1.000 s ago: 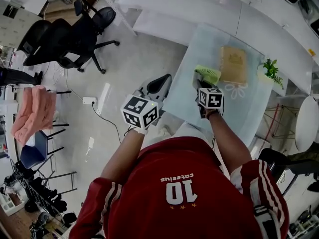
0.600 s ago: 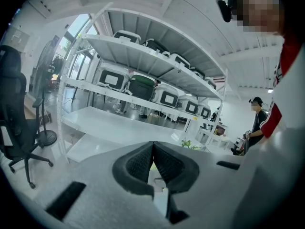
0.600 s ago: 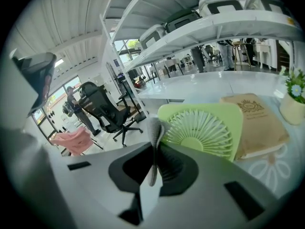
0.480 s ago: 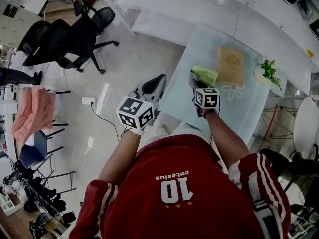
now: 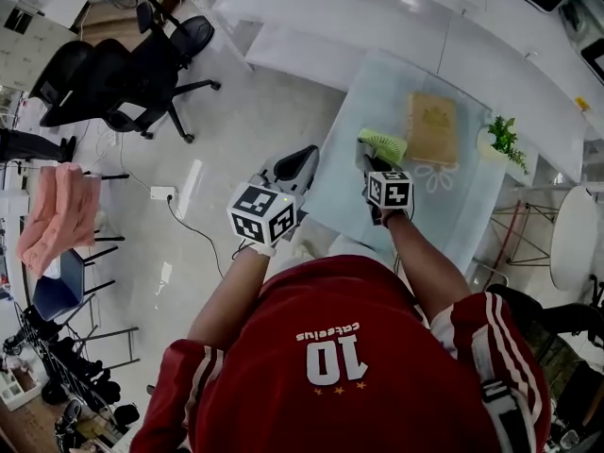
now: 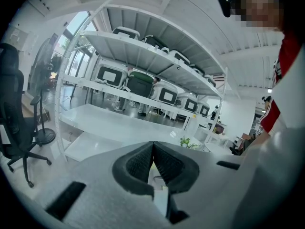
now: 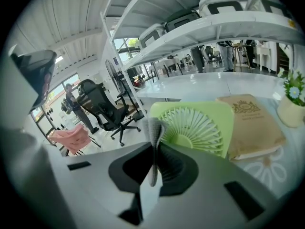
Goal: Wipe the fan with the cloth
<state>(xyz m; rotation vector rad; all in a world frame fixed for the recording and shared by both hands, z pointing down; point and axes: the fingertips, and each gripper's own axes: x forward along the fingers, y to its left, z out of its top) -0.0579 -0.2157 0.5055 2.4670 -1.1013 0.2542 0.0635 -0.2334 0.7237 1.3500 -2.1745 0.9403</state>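
one textured grey cloth (image 7: 154, 140) fronts square green fan (image 7: 196, 127).

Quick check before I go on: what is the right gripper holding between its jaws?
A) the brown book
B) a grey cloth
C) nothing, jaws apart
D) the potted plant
B. In the right gripper view, the right gripper is shut on a folded grey cloth that sticks up from between its jaws, just in front of the green fan.
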